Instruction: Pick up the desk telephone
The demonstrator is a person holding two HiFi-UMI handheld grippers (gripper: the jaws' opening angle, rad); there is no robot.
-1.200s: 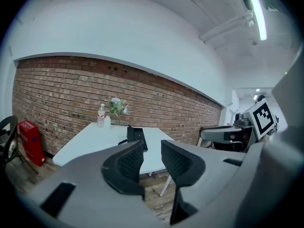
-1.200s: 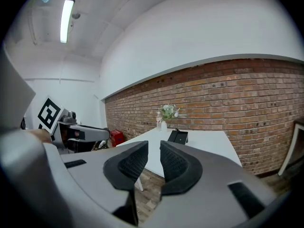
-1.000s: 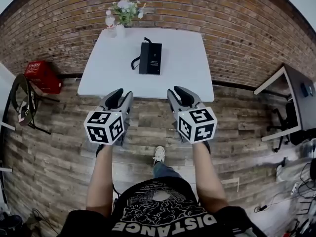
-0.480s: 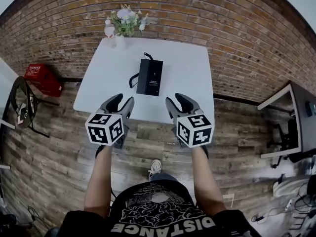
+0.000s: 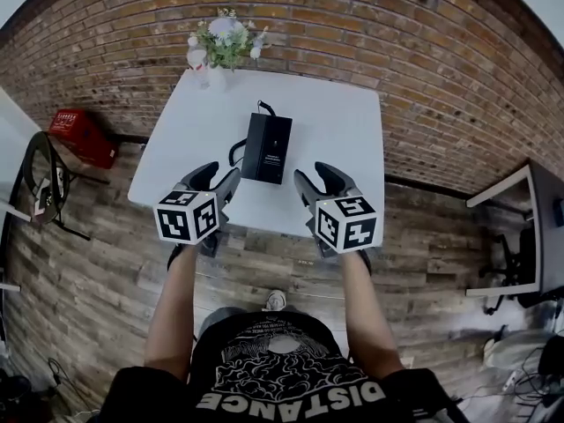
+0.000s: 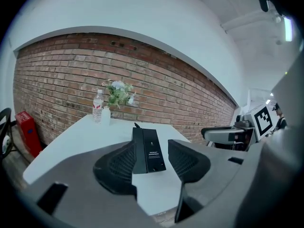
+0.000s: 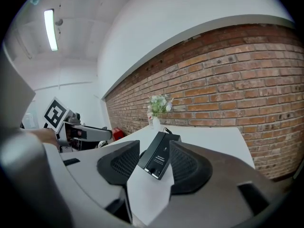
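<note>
The black desk telephone lies flat in the middle of the white table, its cord trailing off the left side. My left gripper is over the table's near edge, just left of the phone's near end and apart from it. My right gripper is at the same depth on the phone's right. The jaws of both are opening, with nothing between them. In the left gripper view the telephone shows ahead between the jaws of the left gripper. The right gripper likewise frames the telephone.
A vase of flowers and a water bottle stand at the table's far left corner against the brick wall. A red crate sits on the wooden floor at left. Another desk is at right.
Both grippers have moved forward from over the floor to the table's near edge, and their jaws have spread wider. The telephone has not moved.
</note>
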